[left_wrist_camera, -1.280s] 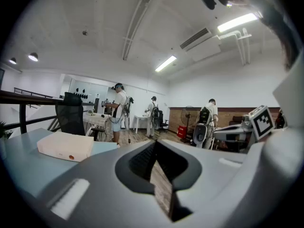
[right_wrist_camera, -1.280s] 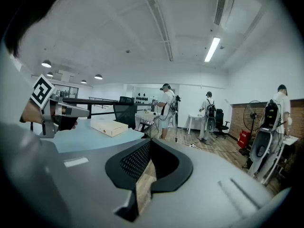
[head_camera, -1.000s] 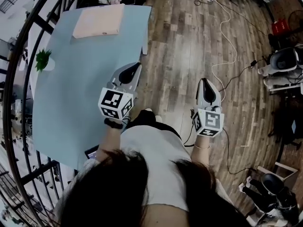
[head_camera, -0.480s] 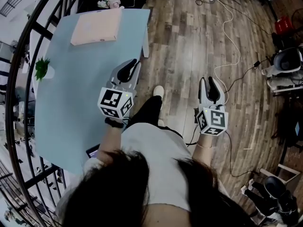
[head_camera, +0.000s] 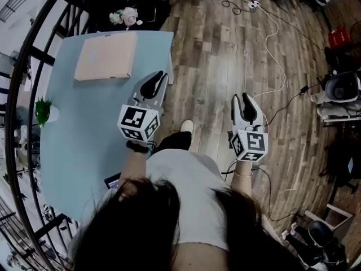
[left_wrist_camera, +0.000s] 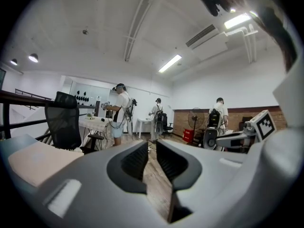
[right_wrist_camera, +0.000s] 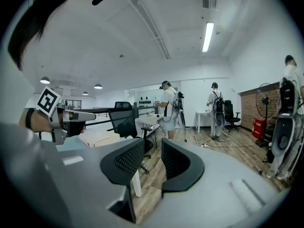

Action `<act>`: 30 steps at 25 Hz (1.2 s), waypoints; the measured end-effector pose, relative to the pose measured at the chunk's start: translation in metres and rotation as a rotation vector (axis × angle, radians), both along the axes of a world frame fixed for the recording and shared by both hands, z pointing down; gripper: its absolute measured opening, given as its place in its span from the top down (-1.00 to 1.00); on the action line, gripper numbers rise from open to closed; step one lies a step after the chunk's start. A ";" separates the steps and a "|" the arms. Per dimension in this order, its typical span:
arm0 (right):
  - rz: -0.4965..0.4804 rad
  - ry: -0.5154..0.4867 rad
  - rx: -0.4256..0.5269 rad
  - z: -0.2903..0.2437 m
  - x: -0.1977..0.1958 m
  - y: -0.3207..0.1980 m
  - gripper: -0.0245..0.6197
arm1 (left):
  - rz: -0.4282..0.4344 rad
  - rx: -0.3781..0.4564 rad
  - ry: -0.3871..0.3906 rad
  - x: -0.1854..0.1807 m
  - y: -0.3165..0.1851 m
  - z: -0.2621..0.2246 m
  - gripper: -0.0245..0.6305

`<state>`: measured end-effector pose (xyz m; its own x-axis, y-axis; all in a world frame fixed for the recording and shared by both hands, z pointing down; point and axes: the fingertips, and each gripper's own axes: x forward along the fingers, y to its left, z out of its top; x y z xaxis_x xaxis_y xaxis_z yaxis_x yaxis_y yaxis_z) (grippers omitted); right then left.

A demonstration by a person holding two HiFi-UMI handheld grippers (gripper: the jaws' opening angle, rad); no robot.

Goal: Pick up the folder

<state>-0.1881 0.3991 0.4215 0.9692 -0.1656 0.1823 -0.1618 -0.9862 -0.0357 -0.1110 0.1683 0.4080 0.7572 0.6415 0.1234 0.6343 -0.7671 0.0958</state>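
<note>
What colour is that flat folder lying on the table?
The flat folder is pale peach, clearest in the head view.

Wood floor (head_camera: pixel 225 66), lt blue table (head_camera: pixel 84 129), blk chair (left_wrist_camera: pixel 64 122), ceiling strip lights (right_wrist_camera: pixel 207 36)

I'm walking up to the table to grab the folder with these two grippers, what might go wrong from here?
1. The folder lies flat at the far end of the table, and the left gripper is shut; arriving like that would likely push it, not grip it.
2. The right gripper, whose jaws have just been opening with nothing between them, is over the floor, off the table; a one-sided pinch may slip.
3. A white cable crosses the floor nearby: possible trip hazard.
</note>
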 end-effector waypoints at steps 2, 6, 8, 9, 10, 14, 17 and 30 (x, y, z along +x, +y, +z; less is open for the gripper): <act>-0.005 -0.001 -0.001 -0.003 0.022 0.005 0.65 | 0.001 -0.001 -0.009 0.021 0.006 0.002 0.74; -0.007 -0.005 -0.001 -0.004 0.059 0.011 0.65 | 0.008 -0.002 -0.020 0.056 0.014 0.008 0.73; -0.009 -0.004 0.004 -0.004 0.073 0.011 0.65 | 0.006 -0.007 -0.021 0.070 0.015 0.009 0.73; -0.013 -0.006 0.005 -0.003 0.079 0.010 0.65 | 0.004 -0.011 -0.022 0.076 0.015 0.009 0.70; -0.017 -0.009 0.006 -0.003 0.085 0.009 0.65 | 0.000 -0.016 -0.023 0.081 0.015 0.010 0.68; -0.049 -0.015 0.013 -0.003 0.107 0.001 0.63 | -0.029 -0.028 -0.029 0.101 0.008 0.010 0.63; -0.083 -0.025 0.015 -0.002 0.121 -0.010 0.62 | -0.060 -0.033 -0.040 0.108 -0.002 0.013 0.61; -0.431 -0.023 0.005 -0.008 0.245 -0.101 0.63 | -0.388 -0.080 -0.034 0.148 -0.099 0.014 0.61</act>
